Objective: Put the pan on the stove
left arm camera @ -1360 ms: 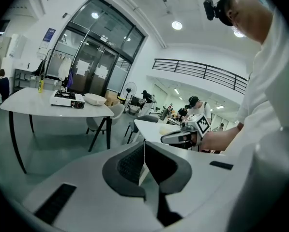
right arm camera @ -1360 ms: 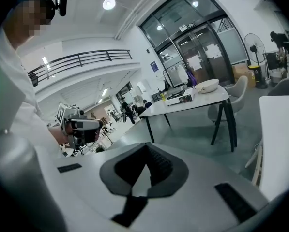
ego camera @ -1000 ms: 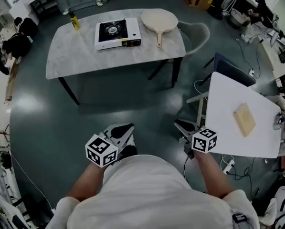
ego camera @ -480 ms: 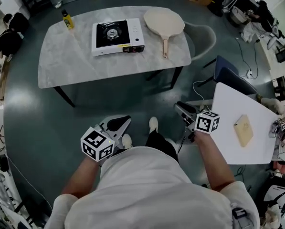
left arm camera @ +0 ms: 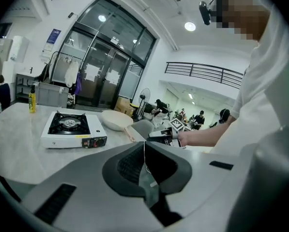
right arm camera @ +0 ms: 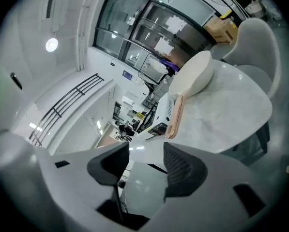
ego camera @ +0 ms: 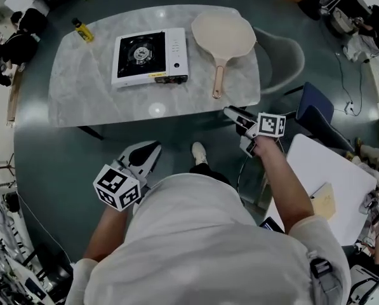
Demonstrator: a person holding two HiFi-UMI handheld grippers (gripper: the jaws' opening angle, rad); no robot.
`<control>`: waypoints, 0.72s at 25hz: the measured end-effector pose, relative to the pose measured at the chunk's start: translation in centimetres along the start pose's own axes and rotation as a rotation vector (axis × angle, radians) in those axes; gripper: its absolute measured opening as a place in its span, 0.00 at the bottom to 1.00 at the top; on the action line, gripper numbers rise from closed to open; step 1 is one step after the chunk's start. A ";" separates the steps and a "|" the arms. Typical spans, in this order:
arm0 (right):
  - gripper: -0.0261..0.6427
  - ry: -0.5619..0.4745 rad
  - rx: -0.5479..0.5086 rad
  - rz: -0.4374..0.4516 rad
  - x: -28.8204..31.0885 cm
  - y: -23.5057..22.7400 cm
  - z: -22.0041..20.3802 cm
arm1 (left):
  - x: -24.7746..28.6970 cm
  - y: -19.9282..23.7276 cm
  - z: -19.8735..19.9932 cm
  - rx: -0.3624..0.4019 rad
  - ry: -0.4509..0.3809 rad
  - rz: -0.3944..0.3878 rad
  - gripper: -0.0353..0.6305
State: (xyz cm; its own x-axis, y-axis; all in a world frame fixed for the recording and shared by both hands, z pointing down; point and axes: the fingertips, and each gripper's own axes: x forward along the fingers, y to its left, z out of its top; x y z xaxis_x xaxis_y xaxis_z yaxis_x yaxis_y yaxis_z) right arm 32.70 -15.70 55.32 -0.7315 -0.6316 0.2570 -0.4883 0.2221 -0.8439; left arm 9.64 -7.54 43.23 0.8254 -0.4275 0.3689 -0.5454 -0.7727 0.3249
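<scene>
The pan [ego camera: 224,35] lies on the counter [ego camera: 81,91], just right of the stove [ego camera: 151,56], with its handle [ego camera: 218,81] pointed toward the near edge. The right gripper [ego camera: 232,113] is held just off that edge, near the handle's end but apart from it. Its fingers have just been opening; they are spread and nothing is between them. The left gripper [ego camera: 150,150] is held further from the counter, its fingers pressed together on nothing.

The step in hand is judged to be the reach for the handle. The handle is best taken across its width, nearer its middle than its tip, since a grip at the very end would likely let the pan droop or twist. The fingers should be closed firmly before any lift. The pan should then be raised clear of the stove's side before it is carried left, and set down centred over the burner.

The handle's end lies close to the counter's near edge, so it can be approached from the open floor. Only a narrow bare strip separates pan and stove. A chair [ego camera: 284,49] at the counter's right end, a white table [ego camera: 316,170] and a bottle [ego camera: 82,30] at the far left corner are all well apart from the path.
</scene>
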 end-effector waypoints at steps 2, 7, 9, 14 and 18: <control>0.39 0.026 0.062 0.017 1.5 -2.4 2.2 | 2.1 0.4 1.7 -0.005 -0.002 0.026 0.08; 0.48 0.096 0.184 0.052 6.3 -7.1 5.7 | 5.1 1.3 3.8 -0.016 0.016 0.103 0.08; 0.50 0.121 0.204 0.101 8.6 -8.2 6.8 | 5.7 2.1 4.1 -0.038 0.008 0.144 0.08; 0.51 0.196 0.208 0.213 13.4 -9.0 8.0 | 5.1 3.7 4.4 -0.089 -0.011 0.239 0.08; 0.47 0.246 0.218 0.296 15.8 -7.8 8.3 | 4.1 5.2 4.9 -0.094 -0.025 0.295 0.08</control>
State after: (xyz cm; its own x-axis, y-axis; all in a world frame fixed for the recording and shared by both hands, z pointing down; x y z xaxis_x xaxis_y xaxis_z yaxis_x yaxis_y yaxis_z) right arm 28.86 -33.59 62.06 -0.9291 -0.3629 0.0709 -0.1476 0.1881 -0.9710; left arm 10.84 -15.61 42.20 0.6322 -0.6389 0.4383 -0.7720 -0.5672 0.2869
